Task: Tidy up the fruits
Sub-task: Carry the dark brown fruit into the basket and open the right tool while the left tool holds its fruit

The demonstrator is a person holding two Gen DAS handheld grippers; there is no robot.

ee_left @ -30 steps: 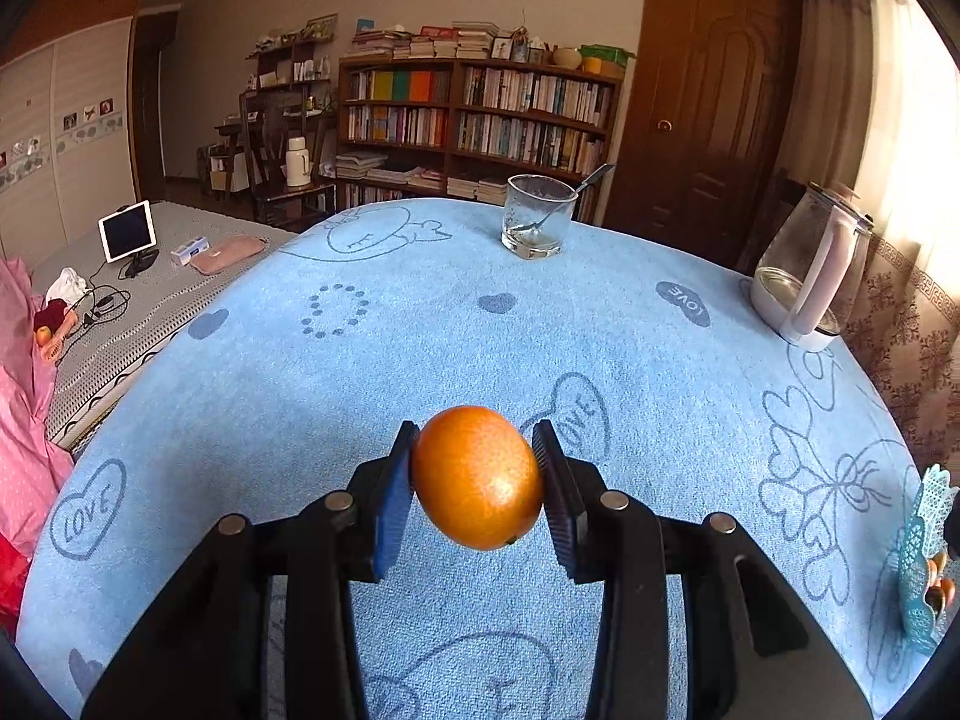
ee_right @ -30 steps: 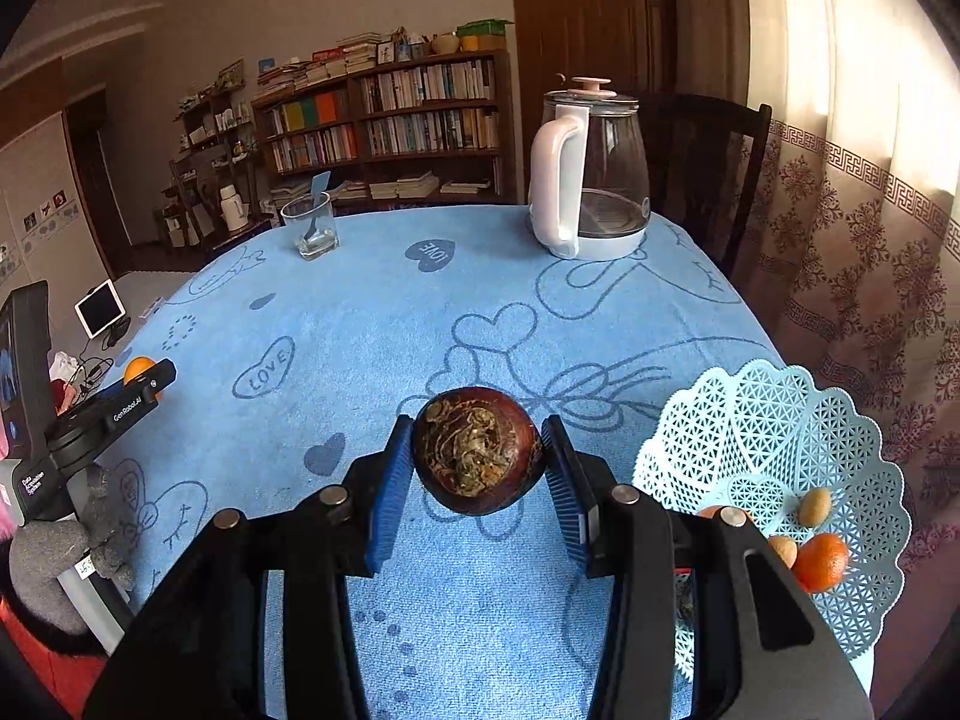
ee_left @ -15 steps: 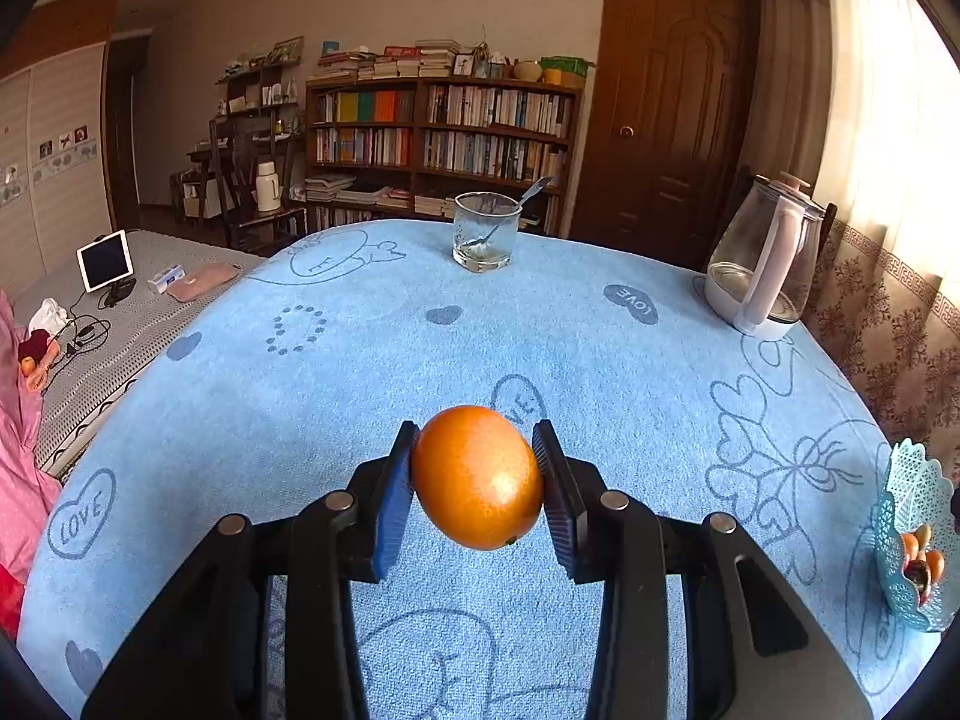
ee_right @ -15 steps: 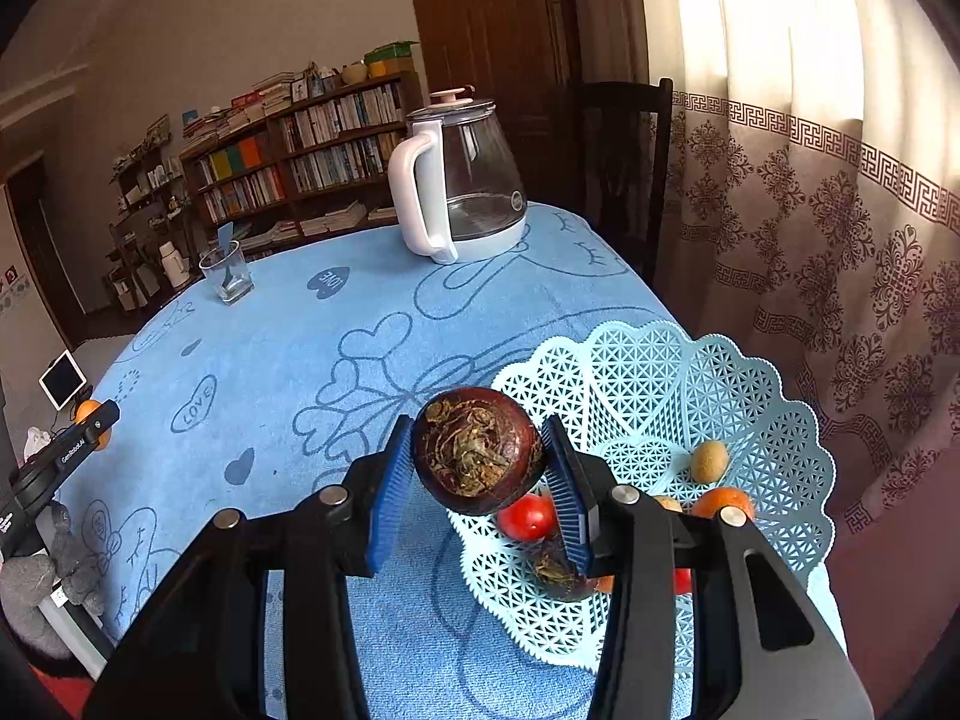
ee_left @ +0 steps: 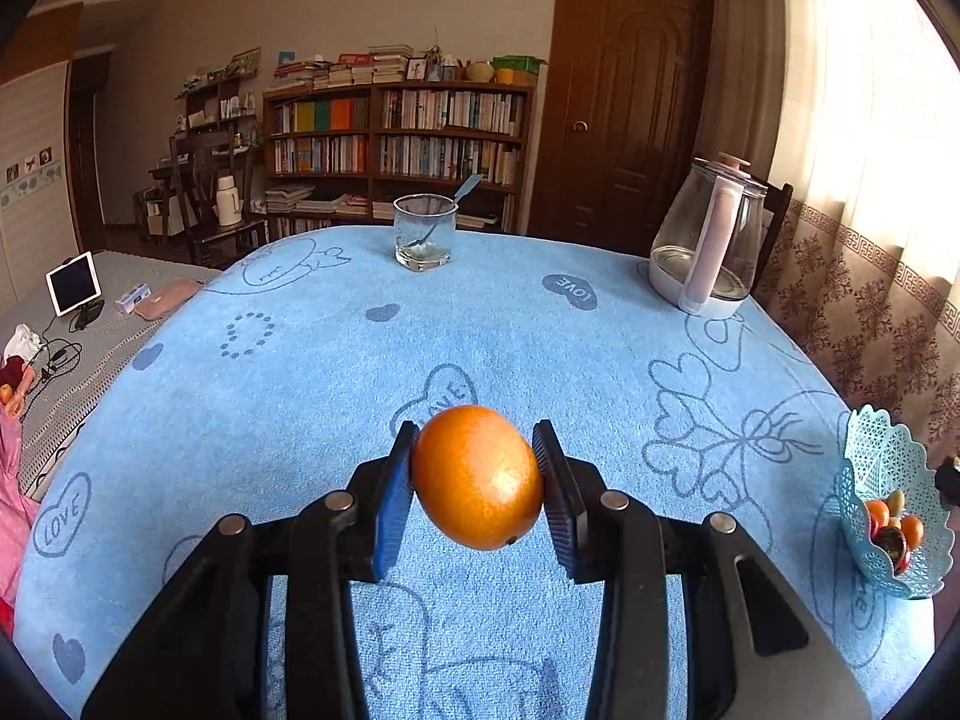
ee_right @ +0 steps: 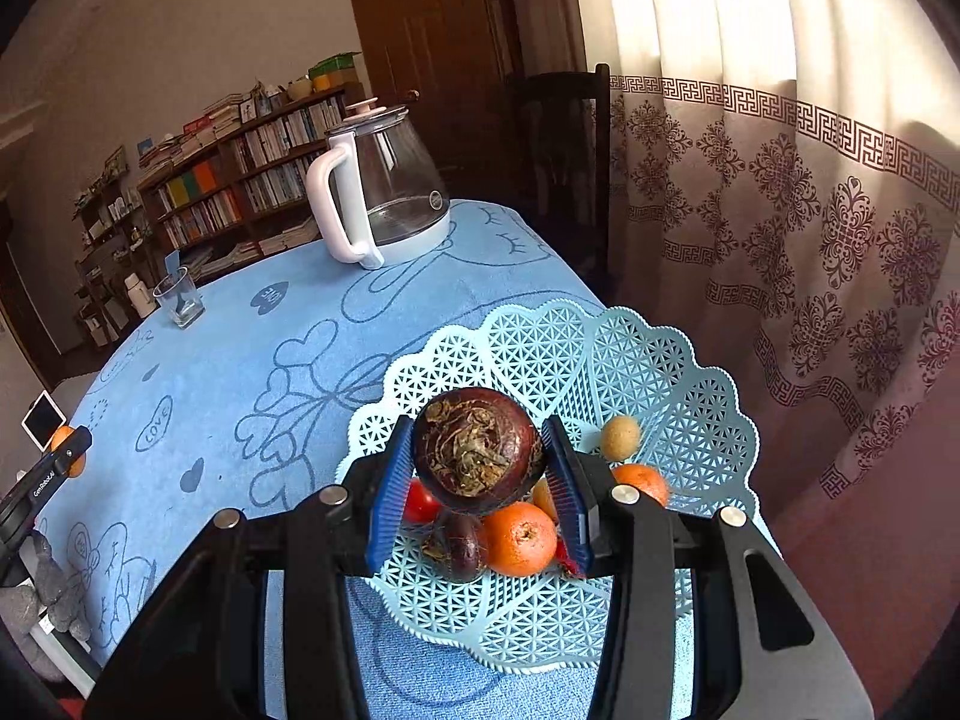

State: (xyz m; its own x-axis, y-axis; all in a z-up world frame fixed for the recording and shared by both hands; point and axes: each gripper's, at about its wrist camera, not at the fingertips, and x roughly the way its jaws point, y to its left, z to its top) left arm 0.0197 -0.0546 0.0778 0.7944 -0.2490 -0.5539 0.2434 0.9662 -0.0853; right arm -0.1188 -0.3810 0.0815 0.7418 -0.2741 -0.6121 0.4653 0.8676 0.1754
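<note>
My left gripper (ee_left: 477, 480) is shut on an orange (ee_left: 477, 477) and holds it above the blue tablecloth. The pale blue lattice fruit basket (ee_left: 882, 468) stands far to its right at the table's edge. In the right wrist view my right gripper (ee_right: 478, 468) is shut on a dark purple mangosteen (ee_right: 478, 441) and hovers over that basket (ee_right: 660, 372). Inside the basket lie an orange (ee_right: 519, 537), another mangosteen (ee_right: 459, 543), a red fruit (ee_right: 420, 501), a second orange (ee_right: 642, 480) and a small tan fruit (ee_right: 621, 437). The left gripper (ee_right: 69, 450) with its orange shows at the far left.
A glass kettle (ee_left: 705, 240) with a white handle stands at the table's far right, and a drinking glass with a spoon (ee_left: 423, 231) at the far middle. A patterned curtain (ee_right: 810, 210) hangs close behind the basket. A dark chair (ee_right: 558, 138) stands beyond the table.
The right gripper carried the mangosteen rightward from above the cloth to above the basket. The left gripper drifted right with the orange, so the basket shows more fully.
</note>
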